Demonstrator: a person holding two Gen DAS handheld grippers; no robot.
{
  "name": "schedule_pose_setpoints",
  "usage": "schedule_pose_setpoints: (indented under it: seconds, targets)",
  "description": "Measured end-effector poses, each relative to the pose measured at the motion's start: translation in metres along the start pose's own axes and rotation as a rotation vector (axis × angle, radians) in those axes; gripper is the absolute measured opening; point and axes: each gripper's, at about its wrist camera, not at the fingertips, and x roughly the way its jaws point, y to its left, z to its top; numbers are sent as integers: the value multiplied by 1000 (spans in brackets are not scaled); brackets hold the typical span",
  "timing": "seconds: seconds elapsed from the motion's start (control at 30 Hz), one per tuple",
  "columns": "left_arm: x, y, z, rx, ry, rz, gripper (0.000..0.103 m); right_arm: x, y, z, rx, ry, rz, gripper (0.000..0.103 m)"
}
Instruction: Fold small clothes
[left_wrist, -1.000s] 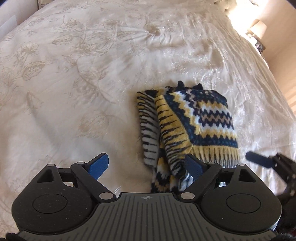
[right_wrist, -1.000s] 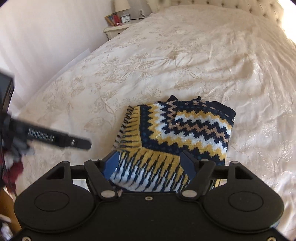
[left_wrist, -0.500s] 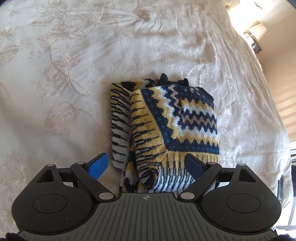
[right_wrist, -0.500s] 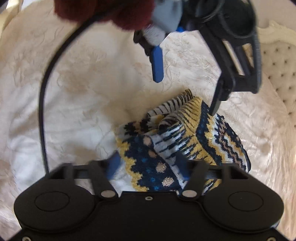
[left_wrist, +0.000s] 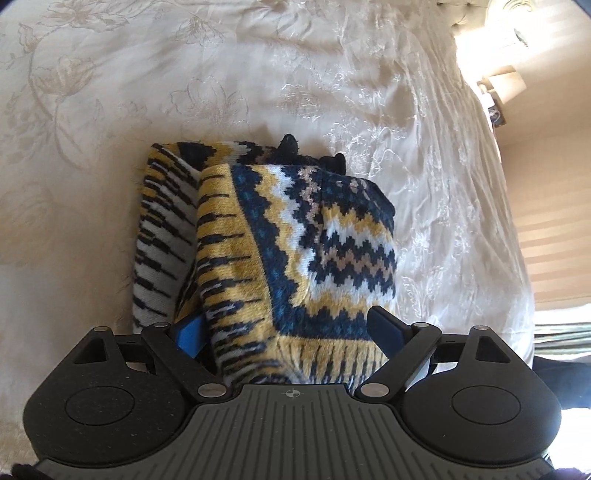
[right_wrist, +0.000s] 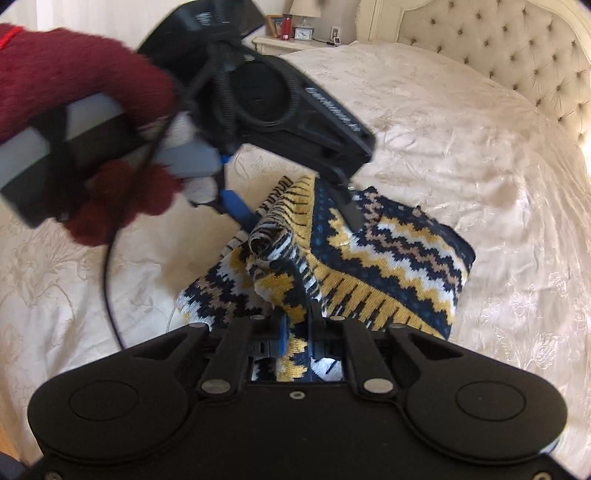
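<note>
A folded knit sweater in navy, yellow and white zigzags lies on the cream bedspread. My left gripper is open, its blue fingers astride the sweater's near folded edge. In the right wrist view the same sweater shows, and my right gripper is shut on its near edge, with fabric bunched between the fingers. The left gripper, held by a hand in a red glove, hovers over the sweater's far left side there, its fingers spread over a raised fold.
A tufted cream headboard stands at the far end of the bed. A nightstand with a lamp, clock and small items sits at the back left. A black cable hangs from the left gripper. Another lamp stands at the right.
My left gripper has moved forward until its open fingers straddle the sweater's near edge. My right gripper has swung round to the sweater's side and closed on its edge.
</note>
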Motion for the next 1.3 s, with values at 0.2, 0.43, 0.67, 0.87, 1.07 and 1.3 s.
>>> schedule_pose_setpoints:
  seconds: [0.2,0.43,0.67,0.87,1.07,1.3]
  targets:
    - [11,-1,8,33,5,56,66,1,7,2,-1,2,13,15]
    - [-4,12,9,43,-63,70,9,5,10,2,14,0,33,16]
    - [-41,-19,11,237,-172,32,9,-4,11,15,38,-50,82,15]
    - [-33,1,18,225,-160,111,9,28,25,29,-5,1,141,15]
    - [-10,39,14,155,-108,224,12,76,38,19,-72,155,193,26]
    - [-7,38,12,154,-125,248,26,58,32,17,-54,133,231,65]
